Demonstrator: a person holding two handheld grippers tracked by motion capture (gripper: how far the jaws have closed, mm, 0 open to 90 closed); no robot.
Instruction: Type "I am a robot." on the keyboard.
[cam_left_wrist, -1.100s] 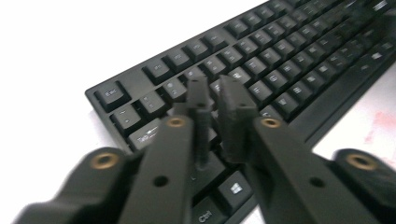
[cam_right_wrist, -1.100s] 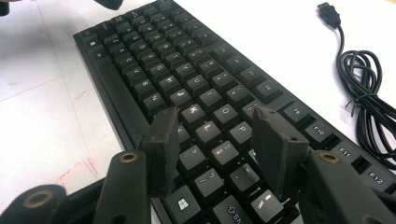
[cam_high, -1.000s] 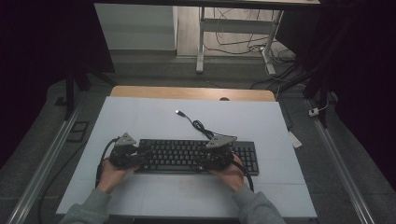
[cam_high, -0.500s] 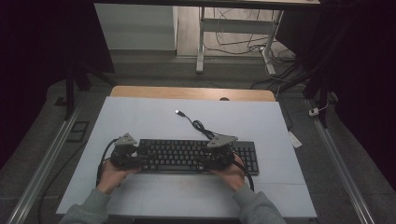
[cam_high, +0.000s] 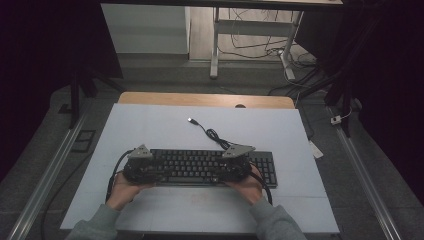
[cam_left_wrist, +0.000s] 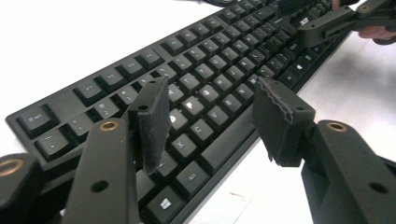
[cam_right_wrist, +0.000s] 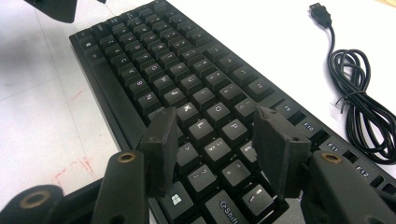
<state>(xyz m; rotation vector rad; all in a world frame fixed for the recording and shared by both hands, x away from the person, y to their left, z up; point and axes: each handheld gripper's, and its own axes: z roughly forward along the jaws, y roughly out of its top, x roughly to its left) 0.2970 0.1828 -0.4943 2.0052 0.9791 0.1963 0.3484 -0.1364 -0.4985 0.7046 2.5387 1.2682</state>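
Keyboard (cam_high: 200, 167), black, lies flat on the white table (cam_high: 150, 125) in the lower middle of the high view. Left gripper (cam_left_wrist: 210, 116) and right gripper (cam_right_wrist: 212, 140) hover over its two ends, jaws released, grasping nothing. Its coiled cable (cam_right_wrist: 359, 102) lies at the right gripper view's upper right.

Keyboard (cam_high: 200, 167): you see black keys with white legends on a black case.
Cable (cam_right_wrist: 359, 107): black, with a black plug.
Worktop (cam_high: 150, 125): your surface is pale blue-white, with faint red smudges near the front.
Left hand-held gripper (cam_left_wrist: 210, 116): black jaws, brass-coloured rivets.
Right hand-held gripper (cam_right_wrist: 215, 144): black as well, with a grey plate on top.
Sleeves (cam_high: 272, 222): yours are grey-green.
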